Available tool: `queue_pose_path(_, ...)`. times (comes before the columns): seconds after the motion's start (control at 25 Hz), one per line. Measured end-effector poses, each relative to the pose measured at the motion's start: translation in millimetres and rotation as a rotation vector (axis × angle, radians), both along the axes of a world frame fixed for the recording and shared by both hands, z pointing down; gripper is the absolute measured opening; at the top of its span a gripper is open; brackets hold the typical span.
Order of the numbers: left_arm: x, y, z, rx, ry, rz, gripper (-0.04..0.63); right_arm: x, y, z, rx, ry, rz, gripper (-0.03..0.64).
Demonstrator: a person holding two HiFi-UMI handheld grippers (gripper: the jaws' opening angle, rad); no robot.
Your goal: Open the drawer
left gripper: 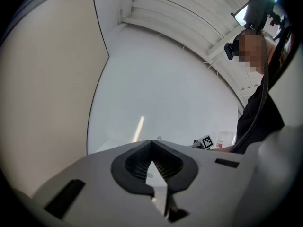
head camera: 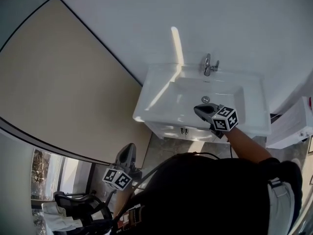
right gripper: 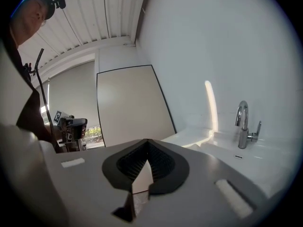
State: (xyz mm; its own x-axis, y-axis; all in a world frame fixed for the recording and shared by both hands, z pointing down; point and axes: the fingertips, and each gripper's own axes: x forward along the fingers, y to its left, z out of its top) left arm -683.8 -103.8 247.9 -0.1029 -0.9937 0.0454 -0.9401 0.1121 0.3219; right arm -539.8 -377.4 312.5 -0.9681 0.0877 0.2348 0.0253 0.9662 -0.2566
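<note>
Both closed and empty, right gripper (head camera: 199,109) hovers over sink (head camera: 150,91), seemingly bound for drawer (head camera: 168,129) at its 6 o'clock, left gripper (head camera: 129,151) idle at 7 o'clock

Black top (head camera: 205,195), pale shoulder strap (head camera: 277,202)

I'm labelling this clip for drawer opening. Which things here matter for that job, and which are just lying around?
For the job: white drawer front with small chrome handles; right gripper; left gripper.
Just around: chrome tap; white washbasin; beige wall panel.
</note>
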Motion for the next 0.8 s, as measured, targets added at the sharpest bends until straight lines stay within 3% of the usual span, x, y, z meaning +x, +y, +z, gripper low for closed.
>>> queue_pose_path(0.2,1,-52,0,-0.019,0.006,0.092,-0.009,22,-27,6,-0.01,0.0,0.077,0.002)
queue_pose_path(0.4,-9,-105,6,-0.004,0.017,0.239,-0.009,41,-51,16,-0.016,0.03,0.197,0.002)
queue_pose_path(0.64,-53,-159,9,0.028,0.02,0.413,-0.009,42,-79,10,-0.002,0.036,0.402,0.002)
queue_pose_path(0.8,-101,-183,1,0.047,0.014,0.512,-0.009,19,-81,1,-0.017,0.024,0.509,0.002)
